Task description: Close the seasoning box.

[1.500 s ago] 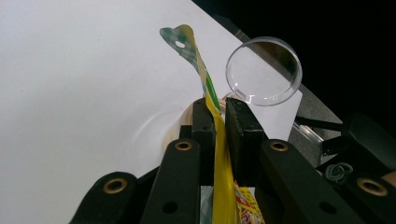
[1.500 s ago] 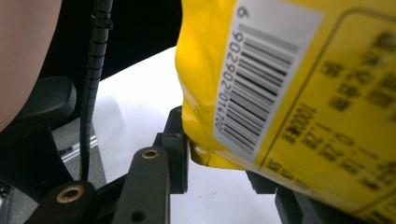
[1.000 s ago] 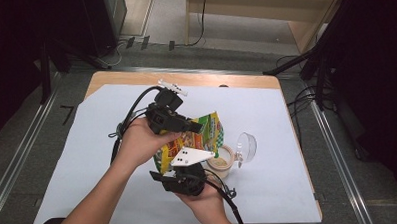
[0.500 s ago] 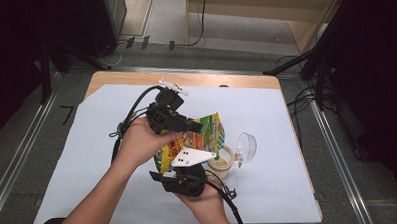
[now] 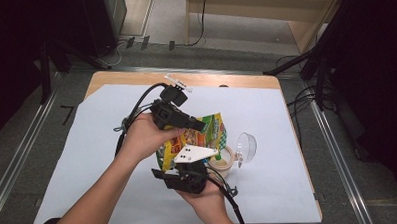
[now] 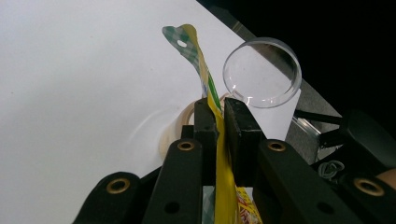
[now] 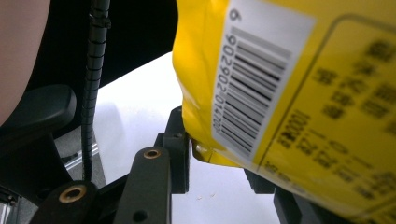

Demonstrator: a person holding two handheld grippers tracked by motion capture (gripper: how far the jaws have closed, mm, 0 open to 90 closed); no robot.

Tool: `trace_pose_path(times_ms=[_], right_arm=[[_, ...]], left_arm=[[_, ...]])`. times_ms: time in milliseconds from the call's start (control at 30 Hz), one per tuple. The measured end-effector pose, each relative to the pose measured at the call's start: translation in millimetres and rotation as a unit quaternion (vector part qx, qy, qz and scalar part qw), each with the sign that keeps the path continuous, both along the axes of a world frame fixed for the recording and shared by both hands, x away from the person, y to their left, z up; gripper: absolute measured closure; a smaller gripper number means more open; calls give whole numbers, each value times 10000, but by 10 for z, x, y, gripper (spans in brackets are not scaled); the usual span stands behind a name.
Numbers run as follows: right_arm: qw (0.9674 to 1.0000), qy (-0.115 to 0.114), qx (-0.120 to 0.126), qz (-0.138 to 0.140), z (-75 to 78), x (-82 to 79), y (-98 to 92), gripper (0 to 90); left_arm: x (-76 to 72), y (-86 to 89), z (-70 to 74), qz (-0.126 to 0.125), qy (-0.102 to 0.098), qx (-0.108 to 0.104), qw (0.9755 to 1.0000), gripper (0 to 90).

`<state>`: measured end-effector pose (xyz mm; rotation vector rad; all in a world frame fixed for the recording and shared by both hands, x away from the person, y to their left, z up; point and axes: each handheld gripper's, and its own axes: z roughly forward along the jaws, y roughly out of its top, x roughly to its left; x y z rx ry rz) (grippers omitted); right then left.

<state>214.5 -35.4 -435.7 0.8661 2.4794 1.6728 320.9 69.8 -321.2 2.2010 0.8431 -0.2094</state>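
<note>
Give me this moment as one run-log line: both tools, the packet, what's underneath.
left tool: shut on snack packet top seam | right tool: shut on packet bottom | packet: held above small cup | clear lid: beside cup

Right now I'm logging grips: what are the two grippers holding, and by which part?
Both hold the yellow snack bag. The left gripper pinches its flat sealed top edge; the right gripper clamps its bottom corner, near the barcode.
</note>
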Motion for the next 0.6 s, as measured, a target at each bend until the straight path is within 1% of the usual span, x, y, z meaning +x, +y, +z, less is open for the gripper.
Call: trace_pose_path(times_ms=[200, 233, 300, 400, 467, 500, 533, 567, 600], right_arm=[[10000, -17, -40, 7, -3, 6, 5, 673], [10000, -11, -44, 21, -3, 7, 6, 673], [10000, -28, -49, 24, 2, 10, 9, 673], [10000, -34, -78, 1, 11, 25, 14, 673], [10000, -42, -86, 6, 13, 26, 12, 672], [9999, -87, -103, -33, 14, 19, 11, 671], [9999, -111, -110, -59, 15, 12, 9, 671], [9999, -99, -90, -55, 15, 11, 9, 671], [9999, -77, -72, -45, 14, 15, 9, 671]], left_arm=[[-14, 12, -1, 3, -75, 28, 10000, 846], [-10, 17, -1, 4, -54, -3, 10000, 845], [-4, 24, 5, 26, -69, 11, 10000, 845], [2, 27, 9, 63, -72, -27, 10000, 845], [-3, 22, 14, 40, -91, -27, 9999, 845], [-5, 18, 17, 29, -84, -47, 9999, 845], [-7, 10, 21, 21, -97, -16, 9999, 845], [-6, 1, 24, 11, -101, 36, 9999, 845], [-2, -4, 22, 19, -101, 41, 9999, 845]])
